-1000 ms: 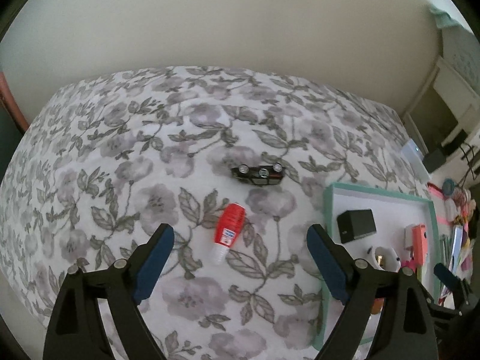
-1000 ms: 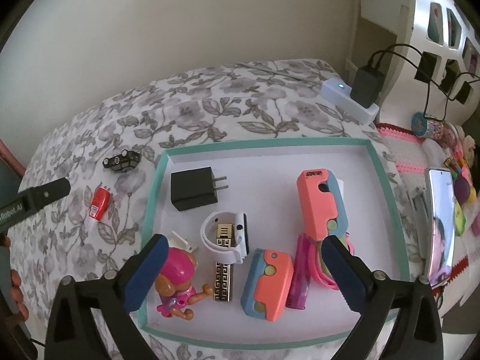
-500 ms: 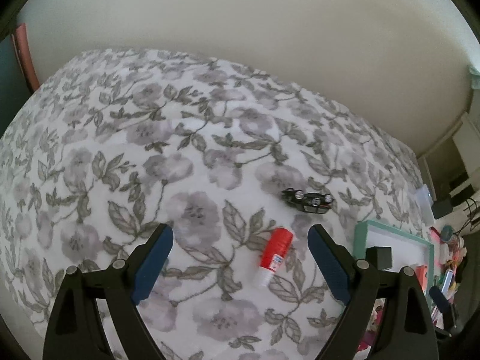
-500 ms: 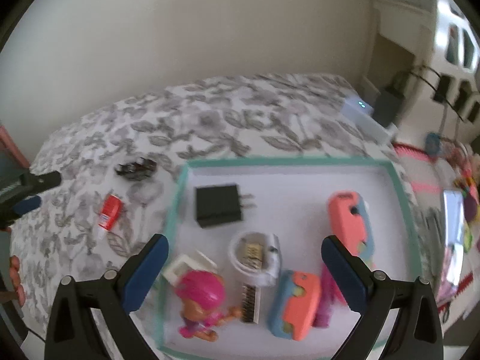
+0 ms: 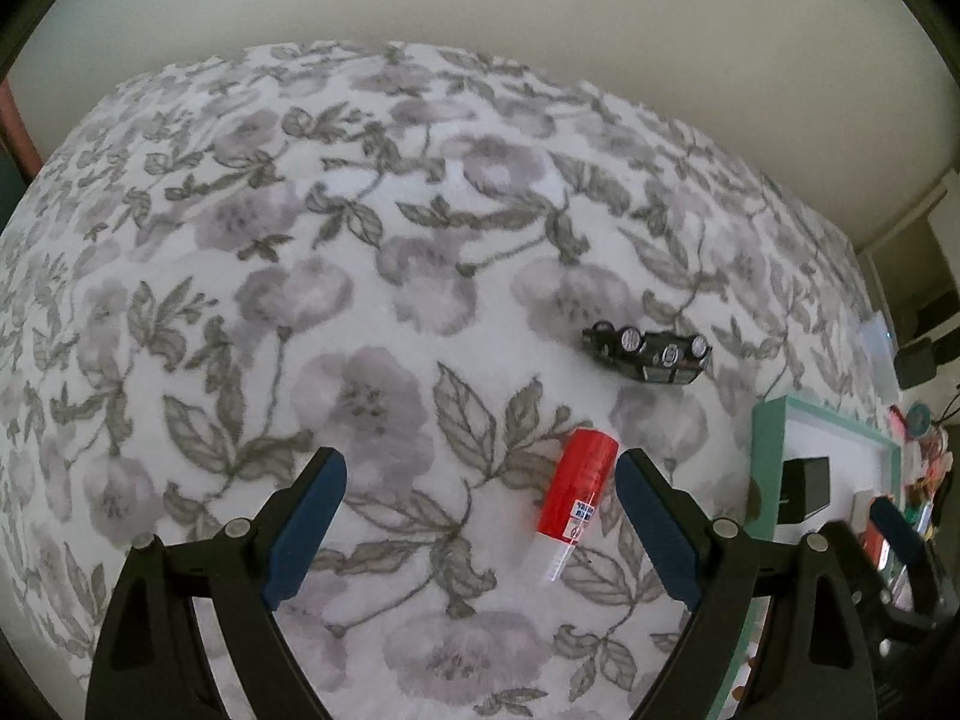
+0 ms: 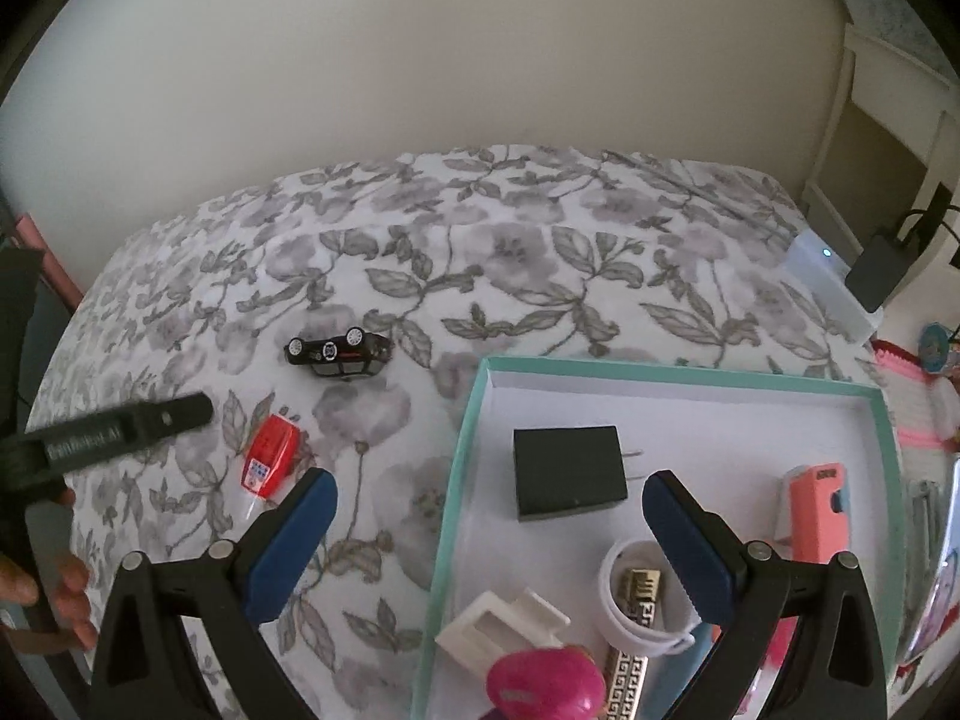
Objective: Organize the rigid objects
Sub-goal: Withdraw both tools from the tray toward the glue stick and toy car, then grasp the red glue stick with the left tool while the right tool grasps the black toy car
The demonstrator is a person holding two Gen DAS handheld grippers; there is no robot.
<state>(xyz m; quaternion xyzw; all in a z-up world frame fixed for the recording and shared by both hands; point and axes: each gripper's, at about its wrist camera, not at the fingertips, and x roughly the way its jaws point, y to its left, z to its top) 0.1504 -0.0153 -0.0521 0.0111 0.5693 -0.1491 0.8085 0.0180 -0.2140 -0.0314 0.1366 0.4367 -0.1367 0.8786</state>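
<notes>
The left gripper (image 5: 480,516) hung wide open and empty over the floral bedspread (image 5: 336,276). Just inside its right finger lay the red glue stick (image 5: 577,495), long axis running away from the camera, clear cap nearest. Beyond it the toy car (image 5: 647,349) lay overturned on open cloth. The right gripper (image 6: 489,531) gaped empty across the teal tray's (image 6: 459,468) left rim.

The left black gripper with blue finger pads (image 5: 480,516) hangs with jaws spread wide, gripping nothing. The right black gripper with blue finger pads (image 6: 489,531) likewise gapes wide and empty.
</notes>
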